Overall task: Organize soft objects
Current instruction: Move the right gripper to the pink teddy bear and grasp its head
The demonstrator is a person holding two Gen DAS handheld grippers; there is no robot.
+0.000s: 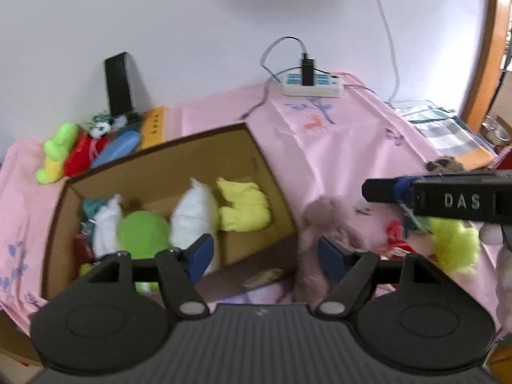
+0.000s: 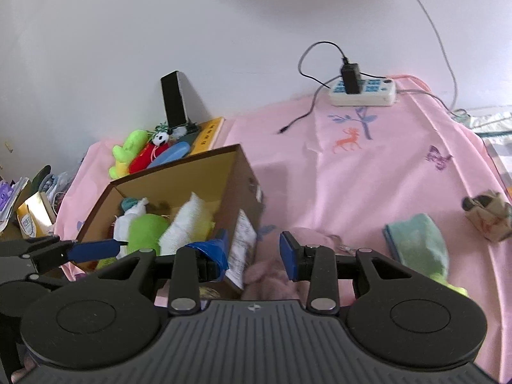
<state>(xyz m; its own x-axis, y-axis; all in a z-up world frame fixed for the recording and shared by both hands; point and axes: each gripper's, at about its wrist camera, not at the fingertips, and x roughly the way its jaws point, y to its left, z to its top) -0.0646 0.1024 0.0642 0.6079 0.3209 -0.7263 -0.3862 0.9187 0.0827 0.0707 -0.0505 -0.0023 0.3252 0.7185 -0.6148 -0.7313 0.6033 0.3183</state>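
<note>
Left gripper (image 1: 265,257): released, jaws wide apart, nothing between them. Positioned over the near right corner of the cardboard box (image 1: 256,163), left blue pad above the box interior, right pad against the mauve plush toy (image 1: 323,224). Mauve plush toy lying on the pink cloth (image 1: 336,147) just outside the box's right wall, touching or nearly touching it; blurred, shape unclear.

Right gripper (image 2: 254,252): released, jaws apart, empty. Left pad at the box's (image 2: 224,166) near corner, right pad over the same mauve plush toy (image 2: 272,272) beneath.

Box contents, left wrist view: white plush (image 1: 193,216) upright in the middle, green plush (image 1: 142,228) to its left, smaller white piece (image 1: 107,224) beyond that, yellow plush (image 1: 244,206) against the right wall.

Outside the box: lime-and-red plush group (image 1: 68,152) at the far left corner, near a black upright device (image 1: 118,84) leaning on the wall. Neon yellow fluffy item (image 1: 454,244) and red item (image 1: 396,235) on the cloth to the right, below the right gripper's body. Folded green cloth (image 2: 419,246) further right. White power strip (image 1: 312,84) at the back of the bench by the wall.
</note>
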